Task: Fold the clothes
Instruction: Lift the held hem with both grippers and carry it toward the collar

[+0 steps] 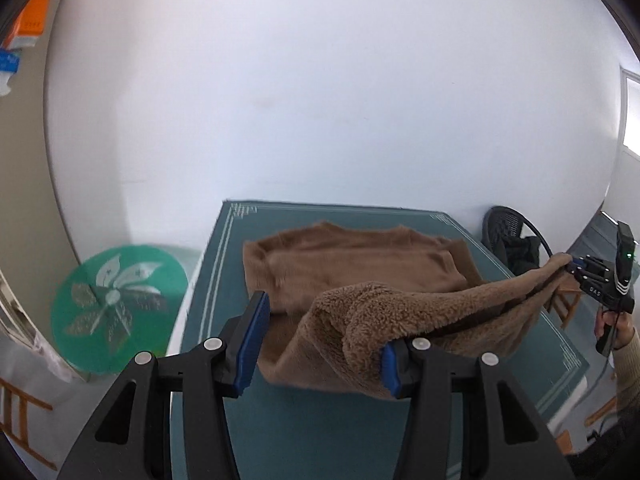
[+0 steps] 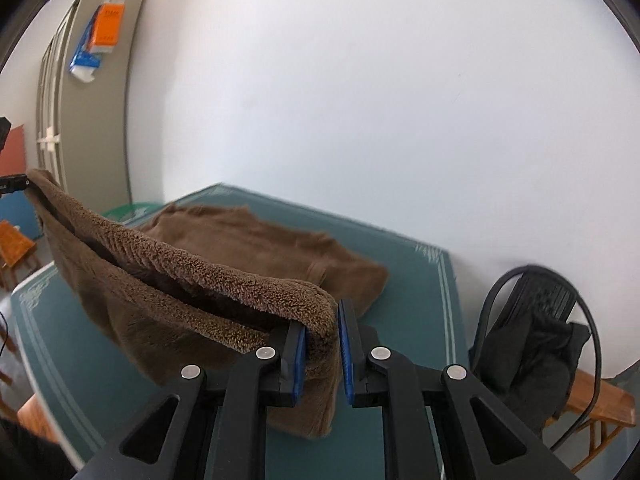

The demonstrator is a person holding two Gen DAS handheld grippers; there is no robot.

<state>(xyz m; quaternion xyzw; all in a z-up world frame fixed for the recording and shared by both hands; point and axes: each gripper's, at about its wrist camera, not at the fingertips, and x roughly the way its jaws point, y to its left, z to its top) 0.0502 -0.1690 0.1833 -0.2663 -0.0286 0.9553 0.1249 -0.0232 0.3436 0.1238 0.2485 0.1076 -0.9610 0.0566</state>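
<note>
A brown fleece garment (image 1: 360, 264) lies on the teal-covered table (image 1: 280, 440), its far half flat and its near edge lifted off the cloth. That raised edge (image 2: 192, 268) hangs stretched between both grippers. My left gripper (image 1: 320, 332) has its jaws fairly wide apart, shut on a thick bunch of fleece that also drapes over and hides the right fingertip. My right gripper (image 2: 322, 344) is shut on the other end of the edge, which sits pinched between its blue pads. The right gripper (image 1: 576, 272) also shows in the left wrist view, and the left gripper (image 2: 12, 184) in the right wrist view.
A person's hand and knit sleeve (image 1: 612, 328) hold the right gripper. A green round disc with a white flower (image 1: 116, 304) stands left of the table. A black chair with dark clothing (image 2: 532, 344) stands to the right. A grey cabinet (image 2: 80, 80) and white wall lie behind.
</note>
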